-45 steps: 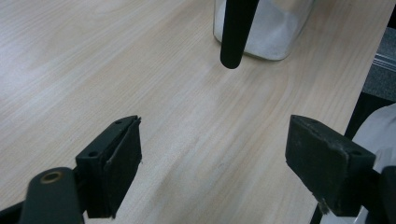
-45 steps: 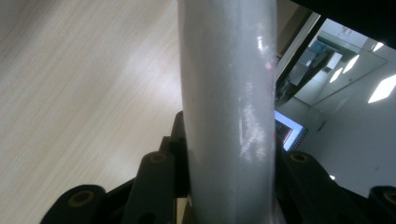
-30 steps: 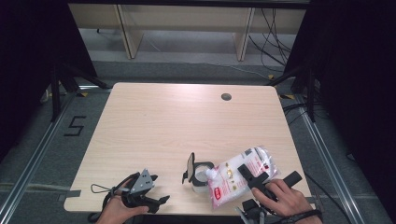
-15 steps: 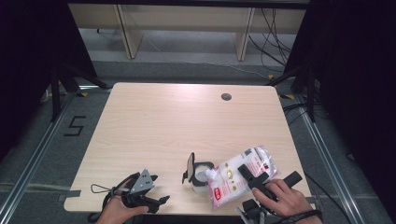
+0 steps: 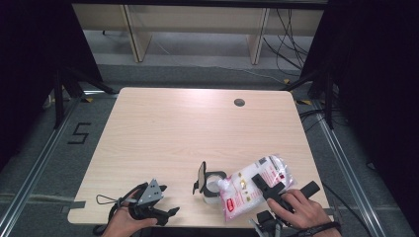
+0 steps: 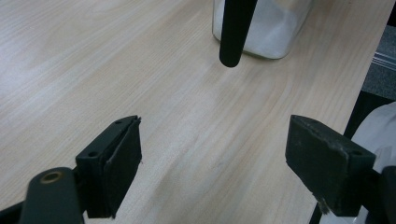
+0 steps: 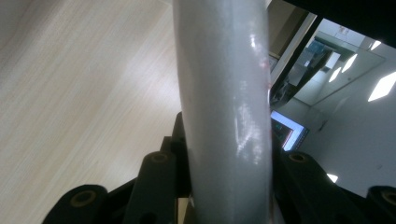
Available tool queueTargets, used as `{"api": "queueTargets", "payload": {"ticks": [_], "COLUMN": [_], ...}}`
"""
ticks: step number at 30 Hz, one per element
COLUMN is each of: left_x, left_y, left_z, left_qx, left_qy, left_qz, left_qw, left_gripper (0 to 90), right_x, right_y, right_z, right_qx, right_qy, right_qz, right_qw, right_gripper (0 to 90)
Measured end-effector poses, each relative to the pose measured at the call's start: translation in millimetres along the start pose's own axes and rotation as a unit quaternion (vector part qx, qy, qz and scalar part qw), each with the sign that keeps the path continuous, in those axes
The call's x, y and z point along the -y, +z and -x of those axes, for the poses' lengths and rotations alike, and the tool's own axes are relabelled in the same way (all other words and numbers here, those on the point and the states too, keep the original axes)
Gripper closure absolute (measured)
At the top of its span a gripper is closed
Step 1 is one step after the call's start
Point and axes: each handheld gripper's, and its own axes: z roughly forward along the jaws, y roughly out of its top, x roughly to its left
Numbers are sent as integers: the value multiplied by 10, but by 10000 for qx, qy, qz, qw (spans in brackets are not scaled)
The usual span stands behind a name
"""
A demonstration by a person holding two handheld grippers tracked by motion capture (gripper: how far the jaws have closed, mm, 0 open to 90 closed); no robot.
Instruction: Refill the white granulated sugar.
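A white plastic bag (image 5: 247,187) with red labels lies tilted near the table's front right edge, its lower end leaning toward a small clear jar (image 5: 213,190). The jar's black hinged lid (image 5: 200,176) stands up open. My right gripper (image 5: 269,185) is shut on the bag, and in the right gripper view the bag (image 7: 224,107) bulges up as a glossy fold between the two black jaws. My left gripper (image 5: 165,203) rests at the front left, open, pointing at the jar. Between its wide pads (image 6: 123,163) is bare wood, with the jar (image 6: 268,28) and its hanging lid (image 6: 233,32) farther ahead.
The light wooden table (image 5: 188,128) has a round cable hole (image 5: 239,102) at the back right. Shelving legs and cables stand on the floor beyond the far edge. Metal rails run along the floor on both sides.
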Motion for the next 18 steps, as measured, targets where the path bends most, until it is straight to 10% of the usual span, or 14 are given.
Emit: {"api": "queueTargets", "payload": {"ticks": [18], "left_x": [0], "left_y": [-2], "left_z": [-6], "left_qx": [2], "left_qy": [36], "left_qz": [9], "left_qw": [10000], "left_gripper": [182], "right_x": [18], "right_y": [-4], "right_z": [22], "right_qx": [-39], "right_qy": [-111], "right_qz": [46], "right_qw": [9999], "right_gripper": [697]}}
